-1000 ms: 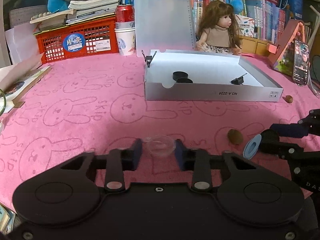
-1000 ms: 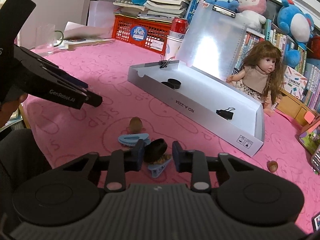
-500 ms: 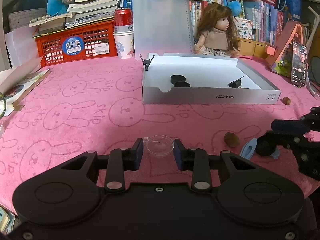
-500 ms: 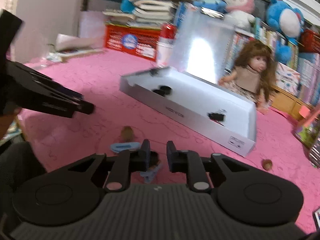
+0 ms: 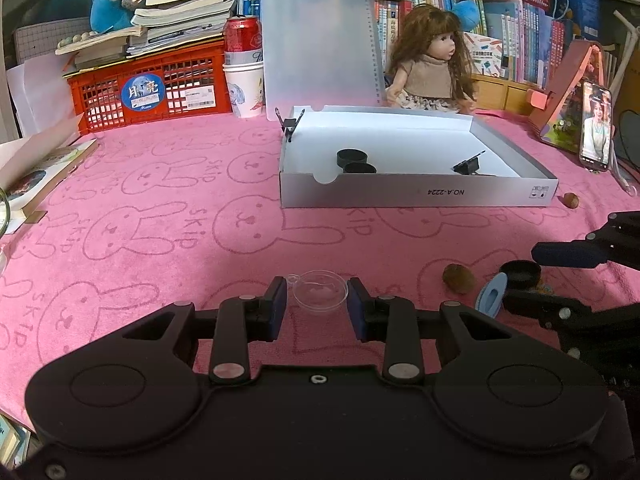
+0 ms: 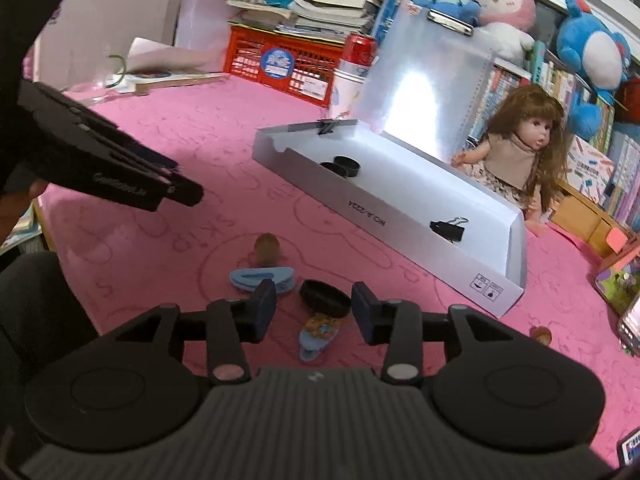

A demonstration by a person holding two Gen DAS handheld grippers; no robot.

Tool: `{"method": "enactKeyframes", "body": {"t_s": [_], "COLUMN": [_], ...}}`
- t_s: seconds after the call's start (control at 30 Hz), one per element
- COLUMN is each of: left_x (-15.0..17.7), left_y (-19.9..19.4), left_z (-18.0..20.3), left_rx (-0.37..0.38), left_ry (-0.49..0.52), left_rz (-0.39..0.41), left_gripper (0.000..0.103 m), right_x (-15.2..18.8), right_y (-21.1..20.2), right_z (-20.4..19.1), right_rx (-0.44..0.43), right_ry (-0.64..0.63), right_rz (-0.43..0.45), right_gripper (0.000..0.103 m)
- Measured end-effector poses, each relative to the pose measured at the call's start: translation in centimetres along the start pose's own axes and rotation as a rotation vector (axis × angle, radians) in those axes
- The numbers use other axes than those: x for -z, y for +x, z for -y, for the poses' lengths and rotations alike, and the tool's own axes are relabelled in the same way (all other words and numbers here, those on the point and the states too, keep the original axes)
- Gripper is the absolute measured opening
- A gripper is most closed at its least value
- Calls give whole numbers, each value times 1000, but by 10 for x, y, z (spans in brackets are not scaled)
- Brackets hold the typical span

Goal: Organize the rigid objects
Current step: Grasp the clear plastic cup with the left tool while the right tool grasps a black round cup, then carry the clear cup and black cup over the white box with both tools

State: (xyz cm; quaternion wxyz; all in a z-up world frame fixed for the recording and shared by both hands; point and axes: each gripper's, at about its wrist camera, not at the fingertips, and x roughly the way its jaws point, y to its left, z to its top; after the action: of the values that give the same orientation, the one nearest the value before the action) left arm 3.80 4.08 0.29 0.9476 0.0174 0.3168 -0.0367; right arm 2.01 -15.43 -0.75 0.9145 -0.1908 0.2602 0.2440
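My left gripper point(image 5: 319, 304) is shut on a small clear plastic cup point(image 5: 319, 298), low over the pink cloth. My right gripper point(image 6: 314, 306) is opening; a black round cap point(image 6: 325, 297) lies between its pads, and they do not press on it. The cap rests partly on a blue clip point(image 6: 318, 340). A second blue clip point(image 6: 260, 278) and a brown nut point(image 6: 266, 246) lie just beyond. The white box point(image 5: 416, 196) holds two black caps point(image 5: 352, 156) and a binder clip point(image 5: 466, 166). In the left wrist view the right gripper point(image 5: 536, 280) straddles the cap point(image 5: 520, 271).
Behind the box stand a doll point(image 5: 430, 64), a clear clipboard point(image 5: 320, 40), a red crate point(image 5: 152, 88) and a can in a paper cup point(image 5: 244, 72). A phone point(image 5: 596, 128) leans at the right. A small hazelnut point(image 5: 572, 200) lies off the box's right corner.
The right jaws have spread wide from around the black cap, which was tilted between them and now lies flat on the clip. The left gripper and its cup have not moved.
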Motion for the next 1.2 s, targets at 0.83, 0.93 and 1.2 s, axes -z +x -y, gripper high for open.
{"method": "enactKeyframes", "body": {"t_s": [0.83,0.93,1.2], "left_x": [-30,-45,-95], "left_y": [10,15,43], "left_z": [4,7,21], "left_rx": [53,61,80], "left_ry": [-34,-38,-35], "left_rz": [-12,-10,-13], "left_gripper": [31,31,31], "right_x": [-16,-23,-45], "right_y": [8,8,23], "right_z": [36,50,96], "right_rx": [13,36,89], "right_ry": [218,265,412], "right_rz": [-3,4,-11], "right_gripper": [37,37,37]}}
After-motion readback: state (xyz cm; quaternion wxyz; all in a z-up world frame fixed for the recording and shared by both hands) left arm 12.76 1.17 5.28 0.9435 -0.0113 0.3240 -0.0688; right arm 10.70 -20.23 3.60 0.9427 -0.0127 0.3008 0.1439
